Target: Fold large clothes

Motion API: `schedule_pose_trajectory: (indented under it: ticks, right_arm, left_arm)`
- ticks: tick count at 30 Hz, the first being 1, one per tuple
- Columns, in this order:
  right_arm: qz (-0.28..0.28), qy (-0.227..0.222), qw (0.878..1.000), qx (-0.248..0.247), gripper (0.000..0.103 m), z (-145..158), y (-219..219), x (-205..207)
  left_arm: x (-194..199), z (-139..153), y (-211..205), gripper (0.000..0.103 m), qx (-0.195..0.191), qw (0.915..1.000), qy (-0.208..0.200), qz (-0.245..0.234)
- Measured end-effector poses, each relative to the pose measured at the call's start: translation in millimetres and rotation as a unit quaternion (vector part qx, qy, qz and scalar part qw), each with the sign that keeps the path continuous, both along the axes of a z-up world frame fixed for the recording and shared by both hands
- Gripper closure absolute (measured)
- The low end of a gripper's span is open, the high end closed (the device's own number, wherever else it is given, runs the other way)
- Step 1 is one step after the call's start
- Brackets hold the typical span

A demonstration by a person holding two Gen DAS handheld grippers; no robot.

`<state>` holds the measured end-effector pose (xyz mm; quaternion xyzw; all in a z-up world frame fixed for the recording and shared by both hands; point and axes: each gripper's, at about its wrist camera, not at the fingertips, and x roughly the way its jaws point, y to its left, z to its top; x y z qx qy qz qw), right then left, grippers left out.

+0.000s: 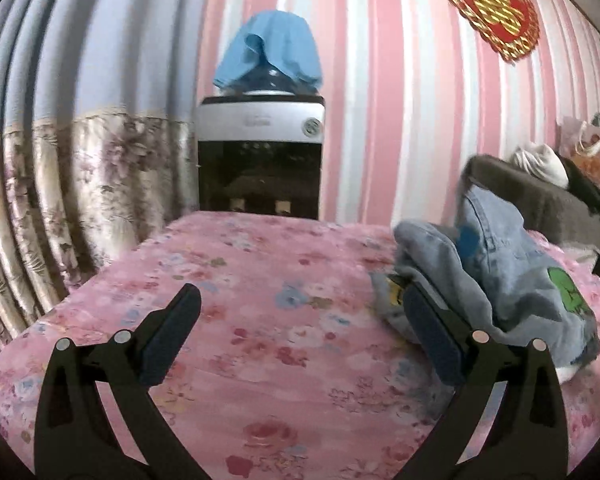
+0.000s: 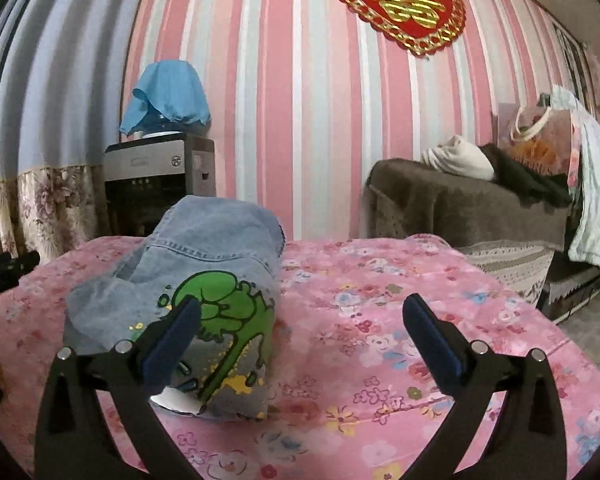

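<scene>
On pink bedsheet: folded denim jacket; both grippers wide apart.

Soft, even daylight fills the room with only faint shadows, while both fisheye views bow the striped wall toward dark vignetted corners and the left view's denim garment smears with motion blur.

A: What lies on the pink floral bedspread?
B: A bunched denim garment, at right.
A: And the left gripper?
B: Jaws spread wide, its right finger just beside the denim.
</scene>
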<state>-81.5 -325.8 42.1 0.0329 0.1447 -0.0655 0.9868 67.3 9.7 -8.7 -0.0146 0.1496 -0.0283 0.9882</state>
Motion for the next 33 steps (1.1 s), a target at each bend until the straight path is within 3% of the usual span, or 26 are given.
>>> schedule_pose_trajectory:
  ticks: [12, 24, 33]
  right_arm:
    - [-0.03, -0.038, 0.998, 0.028, 0.002, 6, -11, -20]
    - [-0.028, -0.051, 0.998, 0.018, 0.002, 8, -8, -24]
    - [-0.034, -0.058, 0.997, 0.027, 0.002, 9, -13, -27]
  left_arm:
    - [-22, 5, -10, 0.003, 0.045, 0.9969, -0.054, 0.036]
    - [-41, 11, -8, 0.003, 0.037, 0.9938, -0.1, 0.029]
    - [-46, 12, -11, 0.003, 0.041, 0.9927, -0.112, 0.021]
